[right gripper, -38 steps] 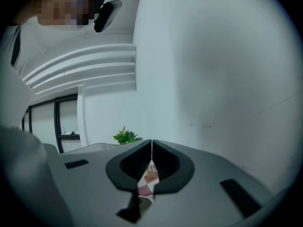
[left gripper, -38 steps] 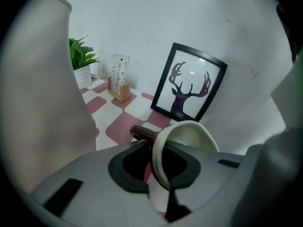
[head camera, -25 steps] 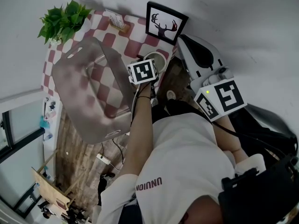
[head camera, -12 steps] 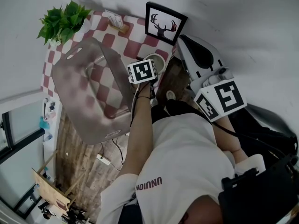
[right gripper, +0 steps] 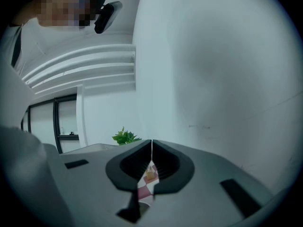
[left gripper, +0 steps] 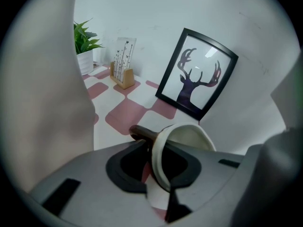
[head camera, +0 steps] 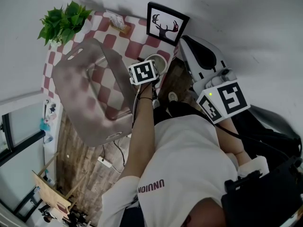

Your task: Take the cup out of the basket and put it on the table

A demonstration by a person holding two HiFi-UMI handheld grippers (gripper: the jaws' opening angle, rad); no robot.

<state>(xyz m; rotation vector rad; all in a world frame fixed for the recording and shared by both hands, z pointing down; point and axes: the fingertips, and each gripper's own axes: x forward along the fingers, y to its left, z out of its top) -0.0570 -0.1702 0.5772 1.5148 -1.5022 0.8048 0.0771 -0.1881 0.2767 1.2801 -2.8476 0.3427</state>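
Note:
A white cup [head camera: 159, 62] with a brown handle [left gripper: 142, 133] is at the right edge of the red-and-white checked table [head camera: 113, 44], in front of the deer picture. My left gripper [left gripper: 158, 167] is shut on the cup's rim [left gripper: 161, 150], one jaw inside and one outside. Whether the cup's base touches the table I cannot tell. In the head view the left gripper's marker cube [head camera: 143, 73] covers part of the cup. The translucent grey basket [head camera: 90, 89] stands left of it. My right gripper [right gripper: 151, 148] is shut on nothing, held off to the right [head camera: 227, 100], away from the table.
A framed deer picture [head camera: 166, 23] leans on the wall behind the cup. A potted plant [head camera: 64, 20] and a small wooden card holder [head camera: 118, 20] stand at the table's back. A white and black machine [head camera: 203, 56] is right of the table.

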